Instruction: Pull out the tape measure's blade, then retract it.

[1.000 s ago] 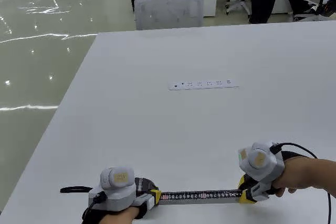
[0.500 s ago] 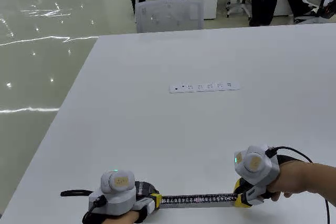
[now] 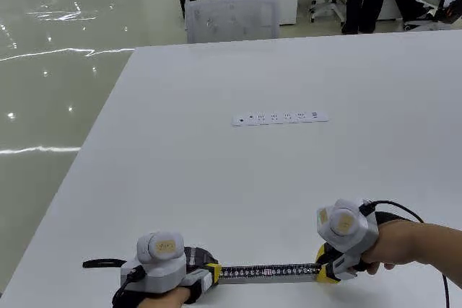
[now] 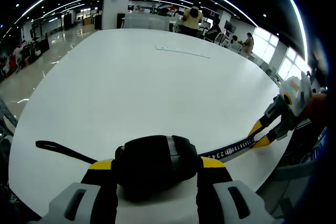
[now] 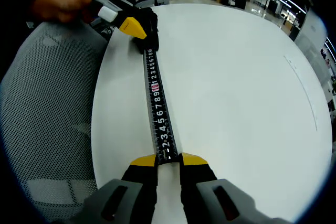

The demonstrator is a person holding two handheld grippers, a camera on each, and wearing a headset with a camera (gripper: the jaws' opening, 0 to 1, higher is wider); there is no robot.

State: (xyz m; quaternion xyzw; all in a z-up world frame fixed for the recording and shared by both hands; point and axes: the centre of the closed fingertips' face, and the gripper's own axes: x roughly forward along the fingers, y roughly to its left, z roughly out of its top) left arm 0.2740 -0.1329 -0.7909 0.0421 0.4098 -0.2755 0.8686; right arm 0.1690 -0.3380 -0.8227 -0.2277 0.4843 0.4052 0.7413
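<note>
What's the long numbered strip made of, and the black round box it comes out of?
The strip looks like thin metal painted black, with printed white numbers; it could be coated plastic. The box looks like matte black plastic or rubber, showing only dull shine.

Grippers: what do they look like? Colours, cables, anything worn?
Both alike: the left gripper and right gripper have light grey bodies and black jaws capped with yellow tips. A black cable loops off the right one over the hand. The right forearm is bare.
</note>
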